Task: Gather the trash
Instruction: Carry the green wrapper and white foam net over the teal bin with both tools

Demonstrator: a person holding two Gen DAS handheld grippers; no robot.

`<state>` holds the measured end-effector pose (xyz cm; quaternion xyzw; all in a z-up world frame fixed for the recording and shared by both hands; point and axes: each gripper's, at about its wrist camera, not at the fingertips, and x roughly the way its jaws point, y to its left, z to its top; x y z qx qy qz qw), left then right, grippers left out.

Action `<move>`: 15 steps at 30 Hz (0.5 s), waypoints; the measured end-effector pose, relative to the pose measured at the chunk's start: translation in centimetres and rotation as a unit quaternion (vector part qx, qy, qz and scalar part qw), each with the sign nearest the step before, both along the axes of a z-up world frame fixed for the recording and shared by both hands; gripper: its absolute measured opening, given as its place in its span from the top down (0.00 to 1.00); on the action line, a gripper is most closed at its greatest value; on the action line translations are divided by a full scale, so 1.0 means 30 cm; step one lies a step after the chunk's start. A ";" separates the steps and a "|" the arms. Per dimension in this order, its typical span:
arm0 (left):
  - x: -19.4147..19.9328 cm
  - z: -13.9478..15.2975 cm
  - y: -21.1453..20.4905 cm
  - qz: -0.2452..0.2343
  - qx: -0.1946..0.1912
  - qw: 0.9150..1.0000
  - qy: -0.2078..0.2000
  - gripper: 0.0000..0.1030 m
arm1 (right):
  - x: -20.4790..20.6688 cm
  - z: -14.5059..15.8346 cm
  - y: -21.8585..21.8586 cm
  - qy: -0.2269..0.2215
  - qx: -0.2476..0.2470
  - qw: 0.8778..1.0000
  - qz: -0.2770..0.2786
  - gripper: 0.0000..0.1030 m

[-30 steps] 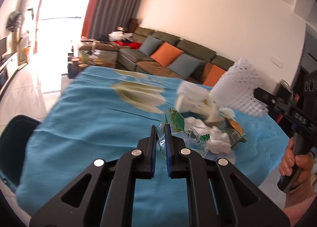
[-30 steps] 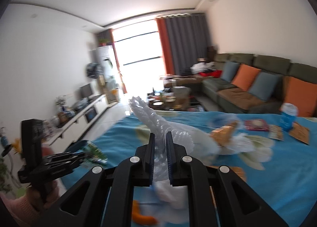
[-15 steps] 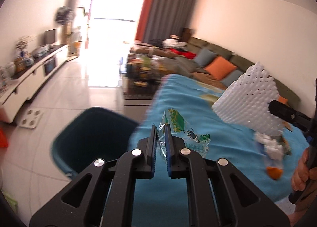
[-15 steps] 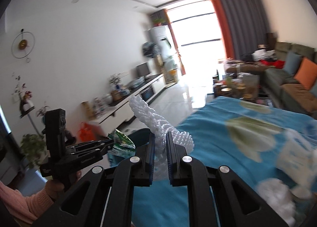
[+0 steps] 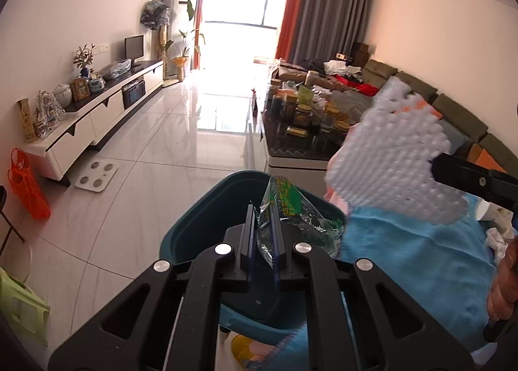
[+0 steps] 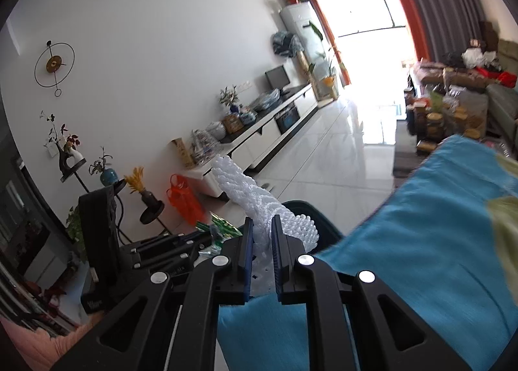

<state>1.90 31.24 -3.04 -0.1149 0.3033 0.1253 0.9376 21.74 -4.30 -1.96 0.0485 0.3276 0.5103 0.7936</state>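
Note:
My left gripper [image 5: 263, 235] is shut on a clear plastic wrapper with green print [image 5: 285, 209] and holds it over the open dark teal bin [image 5: 194, 225] on the floor. My right gripper [image 6: 260, 241] is shut on a white foam net sleeve [image 6: 246, 189]. That foam net [image 5: 391, 157] hangs to the right of the bin above the blue tablecloth's edge [image 5: 414, 241]. In the right wrist view the left gripper [image 6: 207, 236] with the wrapper [image 6: 223, 230] shows at lower left, and the bin's rim [image 6: 320, 222] peeks out behind the foam.
The blue-clothed table [image 6: 437, 241] borders the bin on the right. White crumpled trash [image 5: 495, 238] lies at its far right. A coffee table crowded with jars [image 5: 310, 121], a white TV cabinet [image 5: 97, 115], an orange bag [image 5: 26, 183] and a floor scale [image 5: 96, 174] stand around the tiled floor.
Both grippers swung left off the table toward the bin, each keeping its grip. The wrapper now hangs over the bin's opening and the foam net sits beside it.

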 end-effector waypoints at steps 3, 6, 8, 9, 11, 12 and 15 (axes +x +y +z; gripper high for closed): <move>0.041 -0.023 0.038 0.006 -0.001 1.000 0.010 0.92 | 0.020 -0.036 0.068 0.018 -0.009 1.000 0.010 0.90; 0.077 -0.049 0.063 0.009 -0.004 1.000 0.021 0.91 | 0.051 -0.080 0.133 0.035 -0.020 0.999 0.016 0.90; 0.103 -0.066 0.079 0.011 -0.004 0.999 0.030 0.91 | 0.066 -0.107 0.177 0.046 -0.033 0.998 0.017 0.90; 0.113 -0.078 0.079 0.011 -0.004 0.999 0.033 0.91 | 0.074 -0.121 0.193 0.048 -0.039 0.998 0.016 0.90; 0.142 -0.097 0.089 0.012 -0.004 0.999 0.040 0.91 | 0.084 -0.140 0.218 0.056 -0.051 0.997 0.016 0.90; 0.149 -0.108 0.089 0.013 -0.004 0.999 0.043 0.91 | 0.093 -0.152 0.234 0.059 -0.057 0.997 0.016 0.90; 0.160 -0.150 0.048 0.017 -0.004 0.998 0.052 0.91 | 0.106 -0.174 0.261 0.071 -0.072 0.995 0.011 0.87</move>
